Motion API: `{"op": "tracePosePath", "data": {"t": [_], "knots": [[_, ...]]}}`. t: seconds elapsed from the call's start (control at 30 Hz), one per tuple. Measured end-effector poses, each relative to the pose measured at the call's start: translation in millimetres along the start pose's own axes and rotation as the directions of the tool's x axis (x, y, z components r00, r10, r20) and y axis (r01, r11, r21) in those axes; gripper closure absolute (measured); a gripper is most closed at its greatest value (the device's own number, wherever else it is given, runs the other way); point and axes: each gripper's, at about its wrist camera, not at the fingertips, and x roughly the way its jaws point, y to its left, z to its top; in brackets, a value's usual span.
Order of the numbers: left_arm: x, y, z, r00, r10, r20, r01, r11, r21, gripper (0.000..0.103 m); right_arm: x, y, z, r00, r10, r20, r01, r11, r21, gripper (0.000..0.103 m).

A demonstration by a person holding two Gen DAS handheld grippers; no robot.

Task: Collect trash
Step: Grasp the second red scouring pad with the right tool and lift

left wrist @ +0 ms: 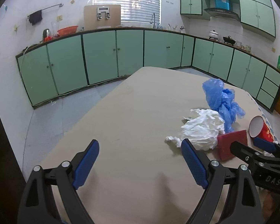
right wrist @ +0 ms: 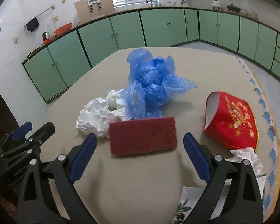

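Observation:
Trash lies on a beige table (right wrist: 130,183). A dark red scouring pad (right wrist: 142,135) sits just beyond my right gripper (right wrist: 140,143), whose jaws stand open with nothing between them. Behind the pad are crumpled white paper (right wrist: 94,117) and a blue plastic bag (right wrist: 149,85). A red paper cup (right wrist: 231,119) lies on its side to the right, with a white tissue (right wrist: 246,155) below it. In the left wrist view my left gripper (left wrist: 140,149) is open over bare table (left wrist: 132,115), its right fingertip next to the white paper (left wrist: 201,128); the bag (left wrist: 220,97), pad (left wrist: 231,145) and cup (left wrist: 259,128) lie right.
Green floor cabinets (left wrist: 100,56) line the walls beyond the table, with a grey floor (left wrist: 65,108) between. A patterned cloth edge (right wrist: 267,115) runs down the table's right side. A printed paper (right wrist: 186,203) lies at the near right. The right gripper shows in the left view (left wrist: 255,149).

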Motion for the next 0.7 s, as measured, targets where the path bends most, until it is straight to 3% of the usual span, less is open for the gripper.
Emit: {"op": "tracePosePath", "data": {"t": [0.33,0.37,0.4,0.7], "knots": [[3.7,5.9,-1.2,1.0,-0.012,-0.003,0.012,1.0,-0.017,0.015,25.2,5.4,0.7,0.997,-0.028,-0.075,0.028,1.0,-0.008,0.01],[3.7,6.2,-0.9,1.0,-0.013,-0.003,0.013,1.0,-0.019,0.015,25.3,5.9,0.9,0.997,-0.029,-0.074,0.028,1.0,-0.007,0.011],[3.7,6.5,-0.7,1.0,-0.015,-0.002,0.015,1.0,-0.021,0.015,24.6,5.6,1.1,0.997,-0.024,-0.071,0.024,1.0,-0.003,0.019],[0.5,-0.8,0.3,1.0,-0.024,0.003,0.024,1.0,-0.013,0.015,10.6,-0.2,4.1,0.999,-0.031,-0.018,0.031,1.0,0.004,0.02]]}}
